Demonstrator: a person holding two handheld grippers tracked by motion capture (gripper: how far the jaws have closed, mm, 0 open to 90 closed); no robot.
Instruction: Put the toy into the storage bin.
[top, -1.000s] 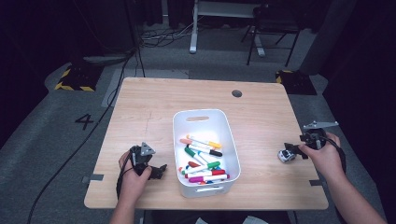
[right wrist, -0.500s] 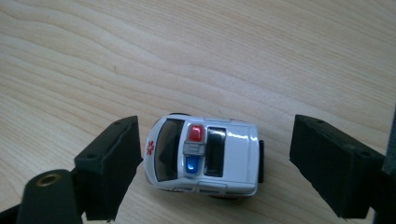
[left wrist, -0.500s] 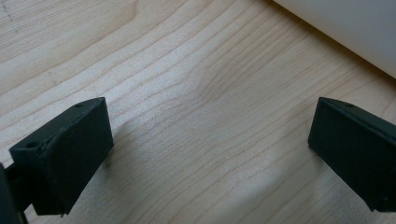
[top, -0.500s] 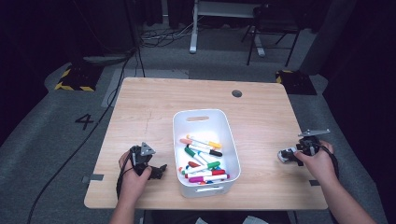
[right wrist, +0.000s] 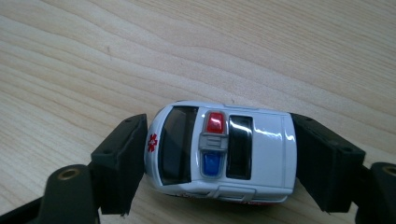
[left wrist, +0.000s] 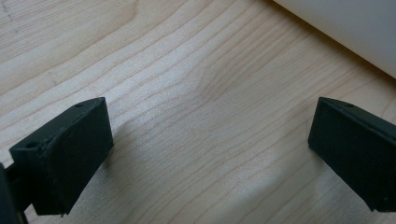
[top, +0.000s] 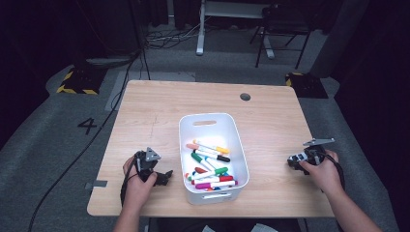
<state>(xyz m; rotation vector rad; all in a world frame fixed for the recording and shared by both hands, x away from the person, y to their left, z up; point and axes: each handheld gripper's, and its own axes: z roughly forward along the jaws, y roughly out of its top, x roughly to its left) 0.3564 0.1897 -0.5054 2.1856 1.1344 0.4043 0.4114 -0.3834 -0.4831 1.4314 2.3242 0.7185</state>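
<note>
Two risks I see. Left gripper (top: pixel 164 176): fingers spread wide, empty, low over table (top: pixel 159 104) beside white marker bin (top: pixel 186 145); could bump it. Right gripper (right wrist: pixel 217 161): fingers clamp toy ambulance (right wrist: pixel 219 154) nose-to-tail near right table edge; rounded ends may squirt out.

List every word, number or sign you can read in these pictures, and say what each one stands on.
"4": a dark numeral on the grey floor left of the table.
A red star-shaped emblem, no letters legible: on the white toy ambulance between the right gripper jaws.
Markers in the white bin: any print too small to read.
</note>
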